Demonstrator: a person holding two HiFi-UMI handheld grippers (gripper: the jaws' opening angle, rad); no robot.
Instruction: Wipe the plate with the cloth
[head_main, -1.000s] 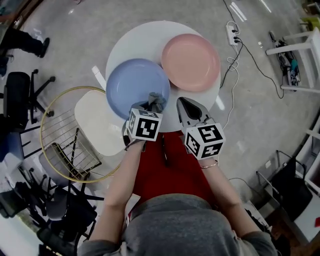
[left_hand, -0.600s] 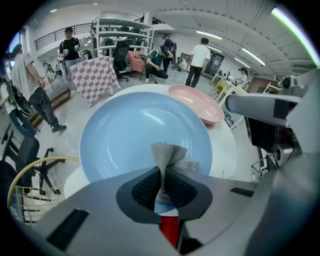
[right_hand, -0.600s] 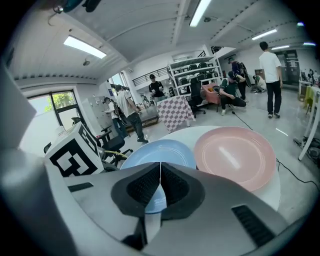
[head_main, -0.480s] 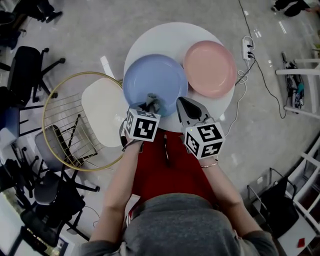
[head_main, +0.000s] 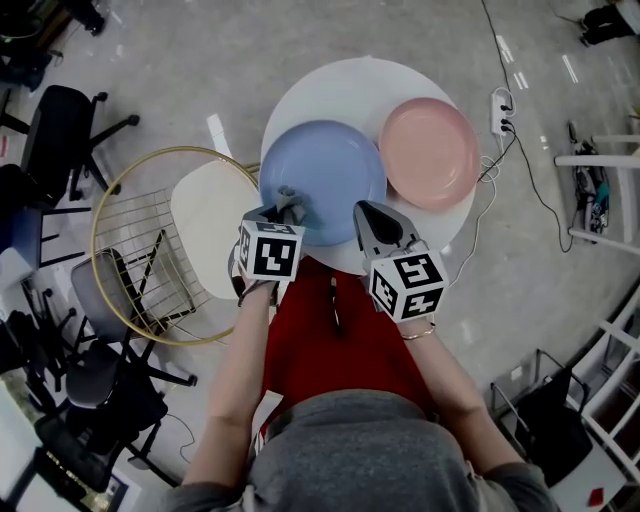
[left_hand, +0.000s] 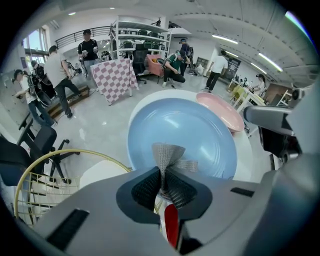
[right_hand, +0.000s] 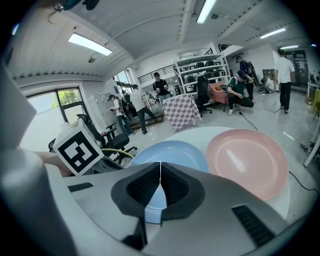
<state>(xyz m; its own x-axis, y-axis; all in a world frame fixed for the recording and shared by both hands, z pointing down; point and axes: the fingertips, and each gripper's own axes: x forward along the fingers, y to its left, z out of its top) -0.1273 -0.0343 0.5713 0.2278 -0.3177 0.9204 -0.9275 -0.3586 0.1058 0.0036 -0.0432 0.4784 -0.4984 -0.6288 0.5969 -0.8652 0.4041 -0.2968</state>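
Your left gripper (left_hand: 162, 180) pinches grey mesh cloth (left_hand: 168, 154) over blue plate (head_main: 335, 160) near rim; right gripper (right_hand: 160, 172) pressed together, empty, beside plate.

It is an open lab or workshop hall. Far ahead of the left claw (left_hand: 162, 175) stand metal shelving racks (left_hand: 137, 37) and several people (left_hand: 59, 75). Office chairs (left_hand: 27, 150) sit to its left, strip lights (right_hand: 90, 44) run overhead, and a power strip (head_main: 500, 112) lies on the polished floor (head_main: 180, 60).
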